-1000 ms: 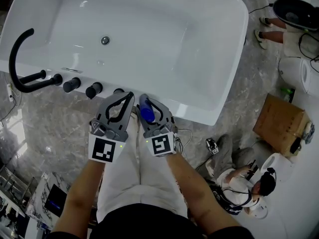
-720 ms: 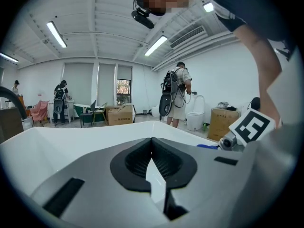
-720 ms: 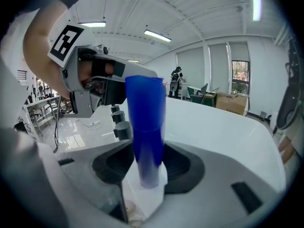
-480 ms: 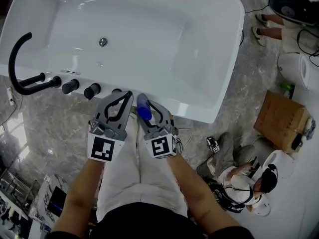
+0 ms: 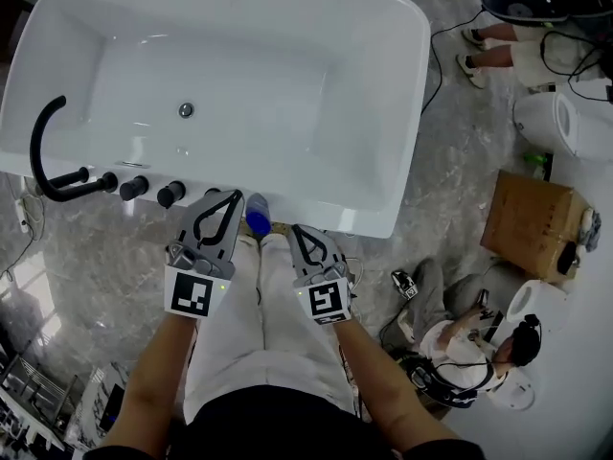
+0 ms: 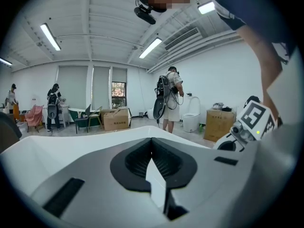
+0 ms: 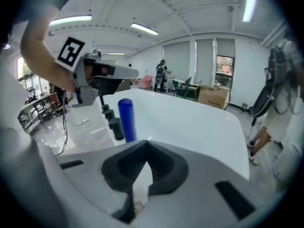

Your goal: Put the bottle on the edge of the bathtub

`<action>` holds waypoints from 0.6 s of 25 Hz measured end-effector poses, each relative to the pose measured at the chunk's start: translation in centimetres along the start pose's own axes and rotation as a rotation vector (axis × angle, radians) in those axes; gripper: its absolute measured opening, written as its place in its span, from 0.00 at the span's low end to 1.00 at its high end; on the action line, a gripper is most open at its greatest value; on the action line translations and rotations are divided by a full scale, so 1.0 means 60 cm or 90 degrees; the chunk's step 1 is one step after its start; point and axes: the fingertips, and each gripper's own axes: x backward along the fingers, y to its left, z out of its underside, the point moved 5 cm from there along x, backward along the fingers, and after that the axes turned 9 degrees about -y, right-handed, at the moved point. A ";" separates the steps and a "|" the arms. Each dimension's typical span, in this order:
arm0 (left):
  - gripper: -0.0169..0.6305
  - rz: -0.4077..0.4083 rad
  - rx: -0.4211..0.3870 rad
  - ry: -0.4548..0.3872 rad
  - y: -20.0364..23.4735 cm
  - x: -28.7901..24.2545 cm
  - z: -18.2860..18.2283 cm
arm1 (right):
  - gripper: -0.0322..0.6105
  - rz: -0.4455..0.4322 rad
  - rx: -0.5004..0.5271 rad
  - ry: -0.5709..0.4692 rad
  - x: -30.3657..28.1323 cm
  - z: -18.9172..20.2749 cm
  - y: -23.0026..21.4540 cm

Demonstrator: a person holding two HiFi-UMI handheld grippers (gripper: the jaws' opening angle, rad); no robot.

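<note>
Our right claw (image 5: pixel 306 241) has just been closing. Its jaws now sit nearly together with nothing between them, drawn back from the bathtub (image 5: pixel 330 209). The blue bottle (image 5: pixel 257 214), which it gripped a moment ago, stands upright on the tub's near edge, beside the black knobs (image 5: pixel 170 195). Our left claw (image 5: pixel 228 205) is narrow and empty, close by the bottle. The placing looks done.
</note>
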 end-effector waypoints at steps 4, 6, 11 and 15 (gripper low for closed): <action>0.03 -0.052 0.086 -0.058 0.007 0.001 -0.068 | 0.05 0.087 -0.079 -0.057 0.030 -0.088 -0.054; 0.03 -0.072 0.109 -0.088 0.016 0.003 -0.112 | 0.05 0.132 -0.092 -0.106 0.044 -0.151 -0.080; 0.03 -0.073 0.070 -0.154 0.044 0.003 -0.224 | 0.05 0.214 -0.086 -0.220 0.087 -0.307 -0.128; 0.03 -0.092 0.033 -0.207 0.043 0.008 -0.329 | 0.05 0.259 -0.077 -0.293 0.163 -0.412 -0.161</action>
